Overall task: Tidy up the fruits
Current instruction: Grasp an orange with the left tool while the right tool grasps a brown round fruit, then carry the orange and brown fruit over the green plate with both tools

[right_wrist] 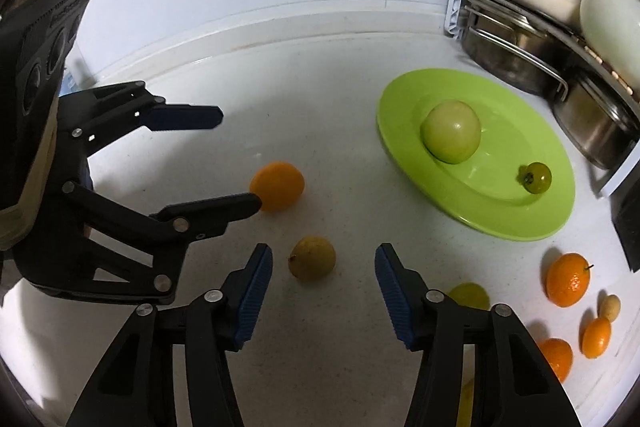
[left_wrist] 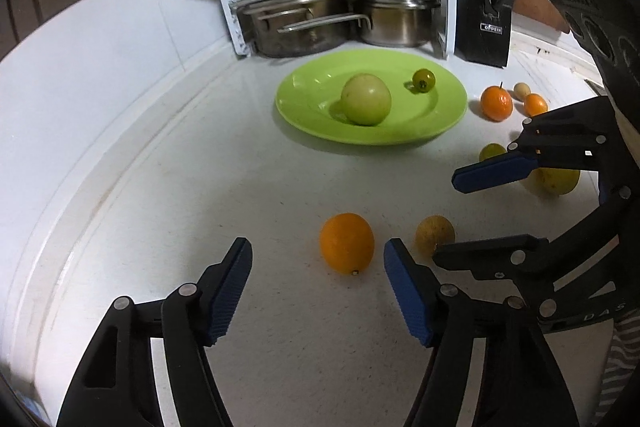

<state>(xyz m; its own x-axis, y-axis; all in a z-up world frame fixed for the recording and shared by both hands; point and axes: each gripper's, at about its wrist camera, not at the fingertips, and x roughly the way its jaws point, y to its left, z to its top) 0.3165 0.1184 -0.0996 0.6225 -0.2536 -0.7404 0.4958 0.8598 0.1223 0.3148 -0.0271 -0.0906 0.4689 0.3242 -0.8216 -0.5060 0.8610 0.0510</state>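
On the counter (left_wrist: 200, 187), your green plate (left_wrist: 440, 123) is holding two fruits: one pale apple (left_wrist: 365, 99), one small green tomato (left_wrist: 423, 79). Your left gripper (left_wrist: 318, 291) is gaping wide, empty, before one orange (left_wrist: 346, 243). Your right gripper (right_wrist: 324, 297) is likewise wide, near one brownish-yellow fruit (right_wrist: 312, 258). Several fruits are sitting half-hidden behind your right gripper's fingers.

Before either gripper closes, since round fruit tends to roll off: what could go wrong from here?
1. The orange sits ahead of the open left gripper, nearer its right finger; an off-centre close may push it toward the yellow fruit.
2. The right gripper, also open, works close alongside, so the two could collide.
3. The green tomato rests on the green plate's sloped rim; dropping fruit in hard may send it rolling.
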